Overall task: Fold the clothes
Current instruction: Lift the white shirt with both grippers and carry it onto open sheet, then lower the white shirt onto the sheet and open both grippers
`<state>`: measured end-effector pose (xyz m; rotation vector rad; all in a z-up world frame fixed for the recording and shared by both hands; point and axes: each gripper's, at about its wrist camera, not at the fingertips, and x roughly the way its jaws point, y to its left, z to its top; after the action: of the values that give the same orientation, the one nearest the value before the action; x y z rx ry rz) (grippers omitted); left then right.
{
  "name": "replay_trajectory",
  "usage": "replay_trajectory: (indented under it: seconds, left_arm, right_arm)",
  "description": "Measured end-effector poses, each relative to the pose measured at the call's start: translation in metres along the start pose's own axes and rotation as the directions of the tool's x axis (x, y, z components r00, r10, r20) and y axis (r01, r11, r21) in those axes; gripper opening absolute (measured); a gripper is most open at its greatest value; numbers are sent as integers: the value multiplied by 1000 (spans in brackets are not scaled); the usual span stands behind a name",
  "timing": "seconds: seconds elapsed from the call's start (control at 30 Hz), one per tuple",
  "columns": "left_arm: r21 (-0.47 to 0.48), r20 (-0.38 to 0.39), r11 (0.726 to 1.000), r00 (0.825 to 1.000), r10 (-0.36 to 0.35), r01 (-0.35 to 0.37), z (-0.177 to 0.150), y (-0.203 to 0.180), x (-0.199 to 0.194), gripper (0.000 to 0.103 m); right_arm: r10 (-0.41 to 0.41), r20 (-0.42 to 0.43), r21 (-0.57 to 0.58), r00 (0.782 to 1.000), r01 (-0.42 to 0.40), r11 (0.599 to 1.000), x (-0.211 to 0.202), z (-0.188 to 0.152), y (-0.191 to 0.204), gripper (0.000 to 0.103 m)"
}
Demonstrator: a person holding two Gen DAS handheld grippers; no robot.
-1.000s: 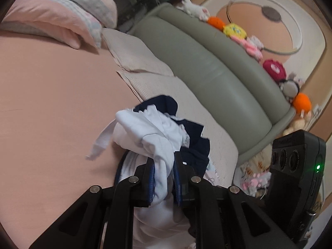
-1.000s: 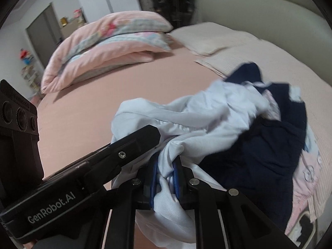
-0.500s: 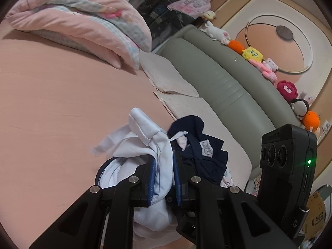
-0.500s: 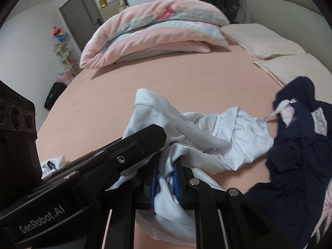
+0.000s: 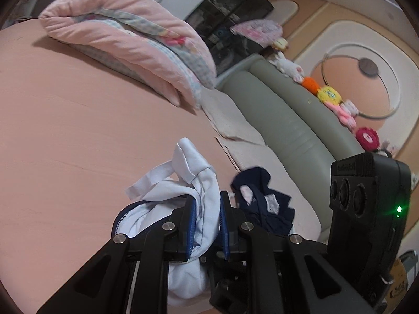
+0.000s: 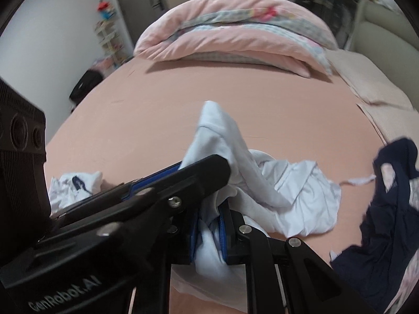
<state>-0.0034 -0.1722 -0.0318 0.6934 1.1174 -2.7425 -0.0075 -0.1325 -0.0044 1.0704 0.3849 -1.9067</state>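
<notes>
Shirt (image 6: 293, 196) on bed (image 6: 183, 110), dark garment (image 6: 387, 214) right, quilt (image 6: 235, 31) behind

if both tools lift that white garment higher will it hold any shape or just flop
Probably flop: the white garment is already crumpled in loose folds and sags below the right tool. It looks thin and light, since a loose strip juts out beside the left tool. Trailing parts may drag across the pink bedsheet.

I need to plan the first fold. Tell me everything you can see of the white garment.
The white garment is thin, soft-looking cloth, crumpled in a heap on the pink bedsheet. One end peaks upward; dark trim edges an opening. Both the left gripper and right gripper are shut on bunched folds of it. The navy garment lies beside it.
</notes>
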Motion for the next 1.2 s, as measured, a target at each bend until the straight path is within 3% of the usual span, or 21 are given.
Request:
replay_trajectory:
  seconds: [0.13, 0.37, 0.6, 0.8, 1.2]
  left_arm:
    - [14, -17, 1000, 1000, 20, -20, 11, 5, 0, 14]
    - [9, -24, 999, 999, 32, -32, 16, 10, 12, 14]
    - [-19, -48, 997, 996, 78, -79, -10, 36, 27, 14]
    - [-35, -72, 990, 989, 132, -135, -22, 59, 26, 14]
    - [7, -84, 964, 961, 264, -264, -30, 90, 15, 14]
  right_arm:
    - [37, -54, -69, 998, -41, 997, 9, 14, 11, 12]
    - [30, -96, -142, 995, -44, 989, 17, 26, 9, 12]
    - [87, -116, -97, 989, -98, 990, 36, -1, -2, 12]
    - [47, -111, -179, 993, -66, 982, 40, -15, 1, 12]
    - [35, -95, -91, 995, -44, 995, 37, -23, -28, 12]
